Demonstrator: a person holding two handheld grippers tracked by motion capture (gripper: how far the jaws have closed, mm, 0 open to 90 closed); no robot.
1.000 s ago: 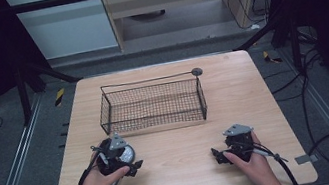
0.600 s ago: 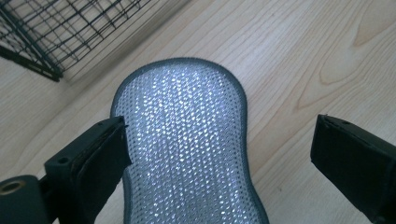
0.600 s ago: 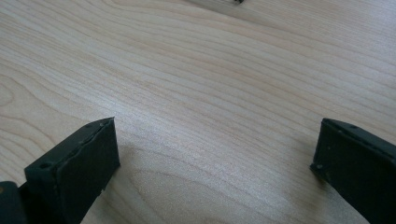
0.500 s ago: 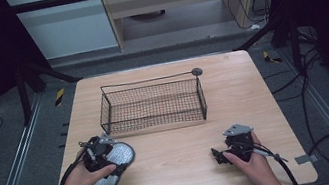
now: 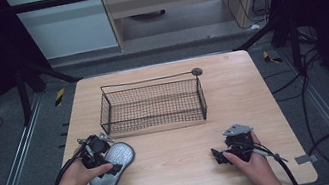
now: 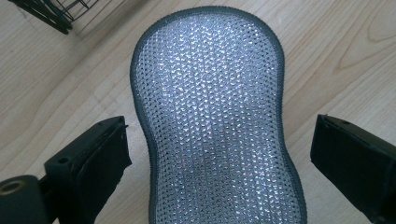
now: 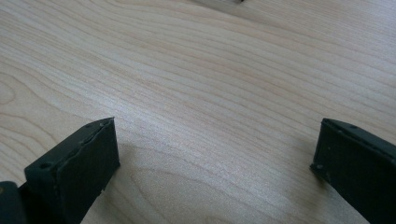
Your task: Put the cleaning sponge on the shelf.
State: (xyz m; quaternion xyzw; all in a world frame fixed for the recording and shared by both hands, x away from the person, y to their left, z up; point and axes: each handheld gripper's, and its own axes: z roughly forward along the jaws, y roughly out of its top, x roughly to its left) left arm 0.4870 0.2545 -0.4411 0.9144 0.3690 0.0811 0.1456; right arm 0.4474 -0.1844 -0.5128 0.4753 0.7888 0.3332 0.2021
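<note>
Squarely between parted fingers (image 6: 95, 156): scrubber (image 6: 210, 116).

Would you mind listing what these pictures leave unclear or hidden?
- Sponge: its near end runs off the left gripper view's bottom edge; in the high view the left claw and hand cover part of it.
- Small round thing beside the basket: too small in the high view to identify.
- Right claw: fingertips too dark and small in the high view.

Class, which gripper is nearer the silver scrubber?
Left. The left gripper is right over the scrubber, jaws open on either side; the right gripper sits well off, over bare table.
</note>
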